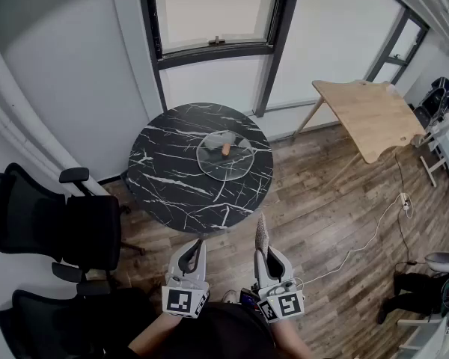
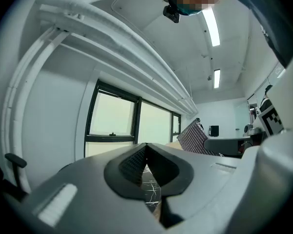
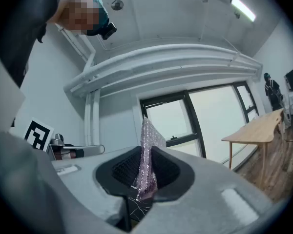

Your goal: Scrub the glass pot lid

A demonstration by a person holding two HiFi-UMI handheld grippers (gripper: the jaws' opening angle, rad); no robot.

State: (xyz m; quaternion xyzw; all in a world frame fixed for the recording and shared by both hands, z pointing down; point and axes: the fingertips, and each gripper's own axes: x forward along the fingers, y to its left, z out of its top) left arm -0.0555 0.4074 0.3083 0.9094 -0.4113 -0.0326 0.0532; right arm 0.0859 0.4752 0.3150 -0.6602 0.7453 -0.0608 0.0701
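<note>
1. A round black marble worktop [image 1: 165, 178] is seen under a dark-framed window [image 1: 213, 10], on a wood-plank floor [image 1: 322, 215].
2. Two black office chairs [image 1: 67, 226] [image 1: 52, 324] are placed to the worktop's left. The nearer-to-window one is set close by the worktop's rim.
3. A light wooden table [image 1: 374, 114] is seen well apart on the right, its top tilted. A white cable [image 1: 367, 241] is trailed over the floor below it.
4. The glass pot lid [image 1: 223, 161] is laid flat on the worktop, a little right of centre and toward the window side. Its brown knob [image 1: 226, 149] is turned upward.
5. The lid is round, so no long axis can be named. Only bare marble is seen between the lid and the near rim.
6. Both grippers are held over the floor, short of the worktop's near edge and well apart from the lid.
7. The left gripper [image 1: 197, 245] is clenched, with its pads pressed together and nothing between them, as seen in the left gripper view [image 2: 146, 150].
8. The right gripper [image 1: 263, 254] is clamped on a pinkish glittery scrub cloth [image 3: 147, 140].
9. The cloth [image 1: 262, 234] is held edge-on, with its long axis run out along the jaws and its free end pointed toward the worktop.
</note>
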